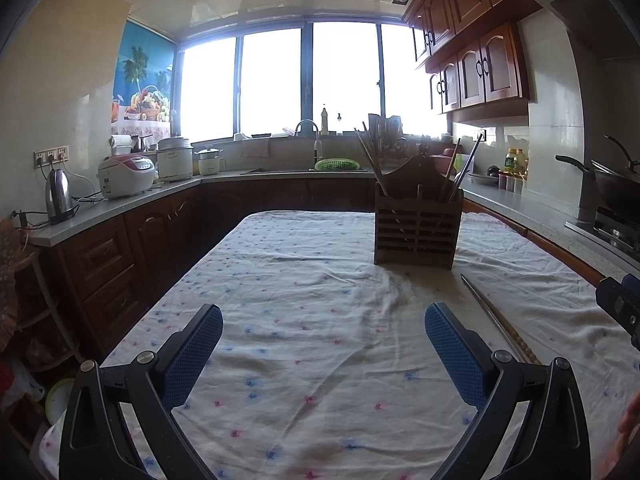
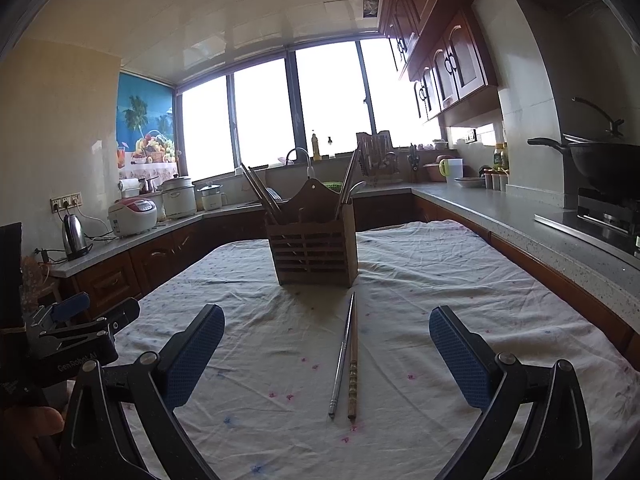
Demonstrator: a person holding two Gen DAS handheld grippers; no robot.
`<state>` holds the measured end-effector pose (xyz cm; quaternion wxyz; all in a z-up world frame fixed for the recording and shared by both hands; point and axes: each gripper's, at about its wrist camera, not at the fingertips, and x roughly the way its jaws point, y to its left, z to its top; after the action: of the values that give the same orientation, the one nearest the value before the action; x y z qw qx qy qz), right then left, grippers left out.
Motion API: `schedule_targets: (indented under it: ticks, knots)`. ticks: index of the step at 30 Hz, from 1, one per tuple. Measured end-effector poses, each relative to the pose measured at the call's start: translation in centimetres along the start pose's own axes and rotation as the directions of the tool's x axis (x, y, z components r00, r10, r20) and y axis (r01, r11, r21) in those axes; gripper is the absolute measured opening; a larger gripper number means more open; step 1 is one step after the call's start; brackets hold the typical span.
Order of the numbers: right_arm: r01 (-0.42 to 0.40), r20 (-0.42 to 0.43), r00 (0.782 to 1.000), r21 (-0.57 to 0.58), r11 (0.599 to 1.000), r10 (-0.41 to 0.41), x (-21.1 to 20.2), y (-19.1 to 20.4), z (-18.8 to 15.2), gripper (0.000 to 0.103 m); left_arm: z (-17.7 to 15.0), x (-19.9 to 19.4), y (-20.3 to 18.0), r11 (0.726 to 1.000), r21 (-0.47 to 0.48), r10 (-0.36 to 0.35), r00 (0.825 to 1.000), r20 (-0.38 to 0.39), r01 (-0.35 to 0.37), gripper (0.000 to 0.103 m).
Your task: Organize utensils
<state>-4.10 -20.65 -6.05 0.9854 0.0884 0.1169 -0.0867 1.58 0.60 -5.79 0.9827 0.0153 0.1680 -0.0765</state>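
Floral tablecloth (image 2: pixel 460 280), wrinkled; slatted wooden utensil holder (image 2: pixel 314 256) near its far edge; only the right wrist view shows the metal chopstick (image 2: pixel 342 354) touching the ridged wooden chopstick (image 2: pixel 353 360) whole, between the wide-spread right gripper (image 2: pixel 326 352); left gripper (image 1: pixel 324 344) equally wide, empty.

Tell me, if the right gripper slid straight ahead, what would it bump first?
Probably the two loose chopsticks, one metal and one wooden, lying between the open right gripper fingers on the flowered tablecloth. Passing above them, it would meet the brown slatted wooden utensil holder. Height is unclear.
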Motion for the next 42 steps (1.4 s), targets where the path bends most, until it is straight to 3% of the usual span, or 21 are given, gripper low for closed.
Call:
schedule_targets:
  ticks: [42]
  knots:
    - [-0.004,0.027,1.000,-0.012,1.000,0.004,-0.43,0.22,0.32,0.103,-0.09,-0.91,-1.00,1.000,0.005,-0.004,1.000,0.024,0.003,0.102]
